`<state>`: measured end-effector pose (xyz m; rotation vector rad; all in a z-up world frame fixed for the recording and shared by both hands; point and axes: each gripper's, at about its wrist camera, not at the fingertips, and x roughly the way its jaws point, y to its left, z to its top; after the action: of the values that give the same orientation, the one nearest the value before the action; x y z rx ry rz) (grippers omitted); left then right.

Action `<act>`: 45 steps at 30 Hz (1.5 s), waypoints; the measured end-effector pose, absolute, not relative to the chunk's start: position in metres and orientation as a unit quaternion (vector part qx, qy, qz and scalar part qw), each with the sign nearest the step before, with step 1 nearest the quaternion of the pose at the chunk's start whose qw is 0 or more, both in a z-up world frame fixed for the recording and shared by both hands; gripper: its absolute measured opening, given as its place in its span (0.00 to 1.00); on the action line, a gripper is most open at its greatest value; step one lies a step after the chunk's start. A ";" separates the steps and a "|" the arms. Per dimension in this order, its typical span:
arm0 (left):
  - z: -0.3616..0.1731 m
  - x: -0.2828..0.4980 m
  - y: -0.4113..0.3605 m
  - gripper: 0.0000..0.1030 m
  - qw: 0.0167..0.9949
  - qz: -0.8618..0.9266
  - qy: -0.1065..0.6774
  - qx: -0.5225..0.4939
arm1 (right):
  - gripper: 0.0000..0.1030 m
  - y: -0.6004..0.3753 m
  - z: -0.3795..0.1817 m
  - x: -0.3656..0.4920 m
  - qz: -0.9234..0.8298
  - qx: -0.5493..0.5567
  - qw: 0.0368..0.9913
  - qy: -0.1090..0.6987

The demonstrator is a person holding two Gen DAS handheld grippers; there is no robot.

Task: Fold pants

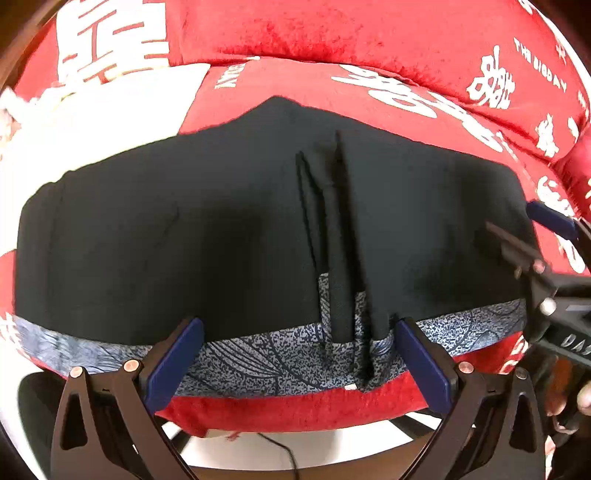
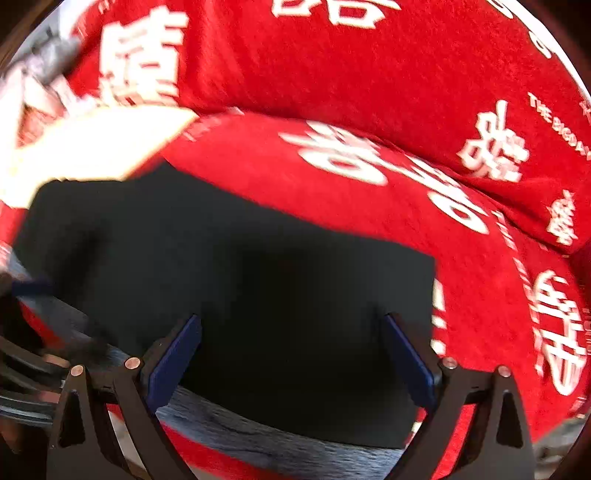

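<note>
Gaping wide, both claws point(image 1: 299, 354) point(image 2: 291, 354) straddle the black pants point(image 1: 221, 240), gripping nothing.

Not much readable here tbh. The red plush cover point(image 1: 369, 33) has small white caps reading "THE BIG DAY" at the upper right of the left wrist view, next to big white double-happiness characters (囍). The same line shows at the upper right of the right wrist view, but it's blurry. The right claw point(image 1: 546, 236) body at the right edge of the left wrist view shows "DA", the rest cut off.
</note>
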<state>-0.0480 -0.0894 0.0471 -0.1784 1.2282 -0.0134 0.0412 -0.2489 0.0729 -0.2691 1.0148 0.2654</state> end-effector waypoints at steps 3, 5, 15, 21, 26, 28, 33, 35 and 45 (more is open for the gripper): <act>0.044 -0.048 -0.096 1.00 0.818 -0.003 0.573 -0.059 | 0.96 -0.224 0.070 0.057 0.130 -0.145 0.854 0.482; 0.041 -0.049 -0.100 1.00 0.820 -0.005 0.570 -0.048 | 0.96 -0.209 0.057 0.072 0.146 -0.131 0.842 0.503; 0.041 -0.058 -0.086 1.00 0.817 -0.010 0.573 -0.060 | 1.00 -0.190 0.049 0.083 0.133 -0.108 0.841 0.513; 0.067 -0.068 -0.072 1.00 0.835 -0.015 0.543 -0.091 | 1.00 -0.191 0.053 0.084 0.125 -0.114 0.837 0.520; 0.050 -0.071 -0.031 1.00 0.818 0.034 0.562 -0.117 | 1.00 -0.182 0.058 0.065 0.148 -0.123 0.840 0.508; 0.035 -0.071 -0.026 1.00 0.803 0.036 0.584 -0.116 | 1.00 -0.174 0.040 0.065 0.147 -0.145 0.824 0.527; 0.055 -0.083 -0.023 1.00 0.827 0.009 0.551 -0.114 | 1.00 -0.167 0.058 0.067 0.155 -0.130 0.836 0.510; 0.060 -0.084 -0.005 1.00 0.830 0.034 0.541 -0.127 | 1.00 -0.153 0.071 0.067 0.177 -0.150 0.841 0.489; 0.055 -0.095 0.067 1.00 0.820 0.055 0.540 -0.182 | 1.00 -0.025 0.062 0.098 0.357 -0.220 0.768 0.483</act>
<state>-0.0951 0.0666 0.0554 -0.3877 1.1510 0.1180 0.0977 -0.0251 0.0621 -0.4766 1.0489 0.7758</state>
